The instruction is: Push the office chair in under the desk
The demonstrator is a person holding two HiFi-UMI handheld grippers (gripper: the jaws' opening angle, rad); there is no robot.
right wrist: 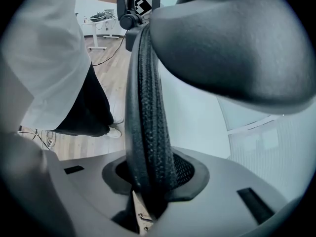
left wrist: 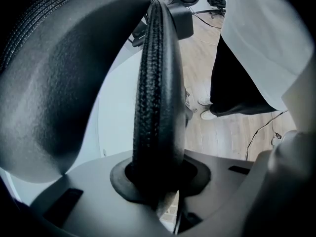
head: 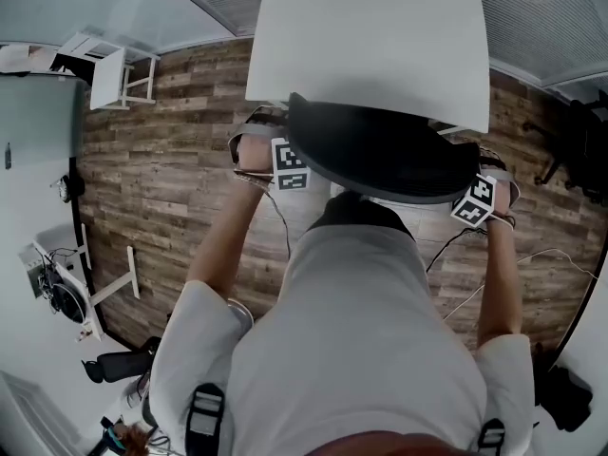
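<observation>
The office chair's black mesh backrest curves across the middle of the head view, its front tucked under the white desk. My left gripper clamps the backrest's left edge and my right gripper clamps its right edge. In the left gripper view the black woven rim runs upright through the jaws of the left gripper, filling the gap. The right gripper view shows the same rim wedged between the jaws of the right gripper. The seat and wheels are hidden.
A person in a white shirt stands right behind the chair, shoes on the wood floor. A small white side table stands far left, another desk frame near left, a black chair at right. Cables trail on the floor.
</observation>
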